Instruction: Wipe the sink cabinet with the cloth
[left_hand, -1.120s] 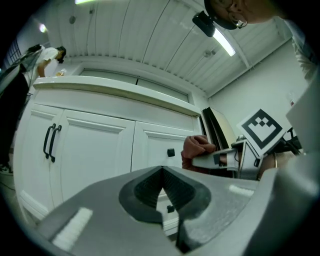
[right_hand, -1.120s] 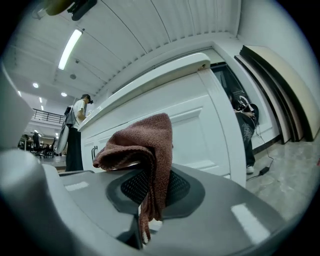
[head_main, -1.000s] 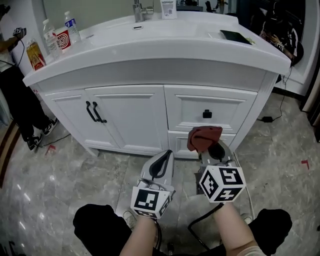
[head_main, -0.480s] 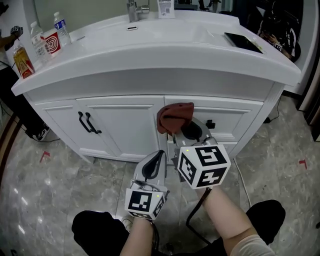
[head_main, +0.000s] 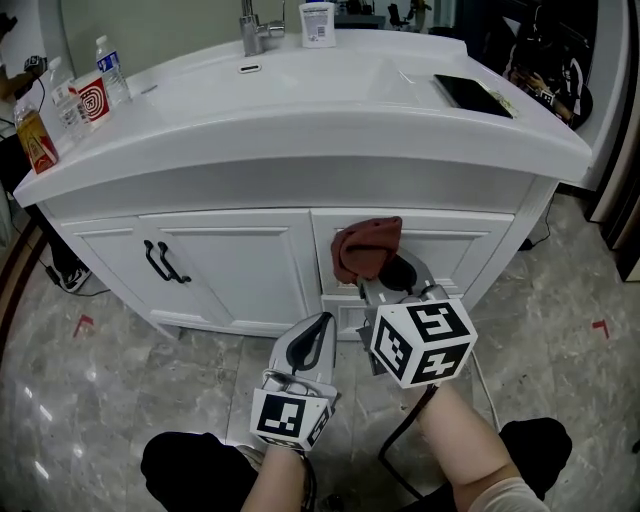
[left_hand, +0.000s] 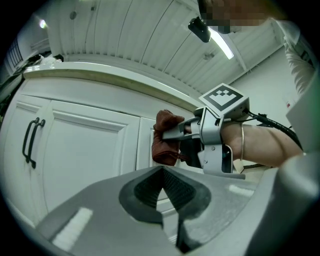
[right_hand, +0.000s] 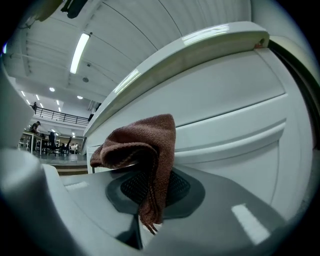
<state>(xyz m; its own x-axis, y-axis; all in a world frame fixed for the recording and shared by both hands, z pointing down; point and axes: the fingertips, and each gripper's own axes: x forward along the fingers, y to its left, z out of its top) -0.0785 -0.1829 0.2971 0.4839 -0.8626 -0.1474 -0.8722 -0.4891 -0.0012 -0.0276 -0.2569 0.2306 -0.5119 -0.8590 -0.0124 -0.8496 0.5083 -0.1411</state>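
The right gripper (head_main: 383, 272) had its jaws clamped on the brown cloth (head_main: 366, 248). A bunched fold stood out past the tips, so that fabric rather than metal would meet the sink cabinet (head_main: 230, 262). The cloth sat at the left edge of the upper drawer front (head_main: 455, 248), touching it or just off it; I could not tell which. The left gripper (head_main: 318, 330) hung lower, jaws together on nothing, clear of the stroke. The drawer panel gave open room rightward, and the door handles (head_main: 160, 262) lay well left.

Brown cloth (head_main: 366, 248) (bunched, drooping), seemingly touching white sink cabinet (head_main: 232, 268) front
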